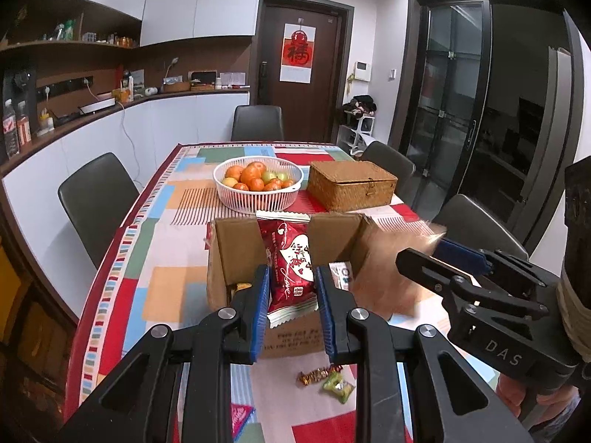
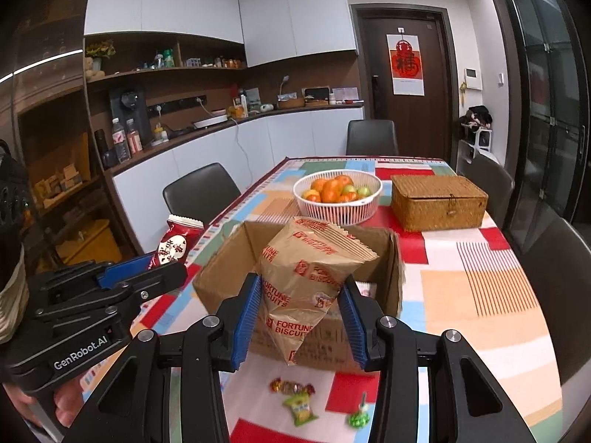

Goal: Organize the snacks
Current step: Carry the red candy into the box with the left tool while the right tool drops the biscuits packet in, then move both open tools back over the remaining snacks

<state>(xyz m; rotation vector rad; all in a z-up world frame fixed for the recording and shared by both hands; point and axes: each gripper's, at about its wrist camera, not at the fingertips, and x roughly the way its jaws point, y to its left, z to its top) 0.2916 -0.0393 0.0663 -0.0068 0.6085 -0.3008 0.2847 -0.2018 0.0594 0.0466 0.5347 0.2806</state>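
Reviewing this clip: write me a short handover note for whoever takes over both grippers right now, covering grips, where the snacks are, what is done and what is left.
Left gripper: shut on the red snack packet, held above the open cardboard box.
Right gripper: shut on the tan Fortune Biscuits bag, also in front of and above the box.
Box: some packets already show inside; how full it is cannot be told.
Left on the tablecloth, near side of the box: wrapped candies and a red-and-white packet at the table's near edge.
Where the two held packs should go the pictures do not show.
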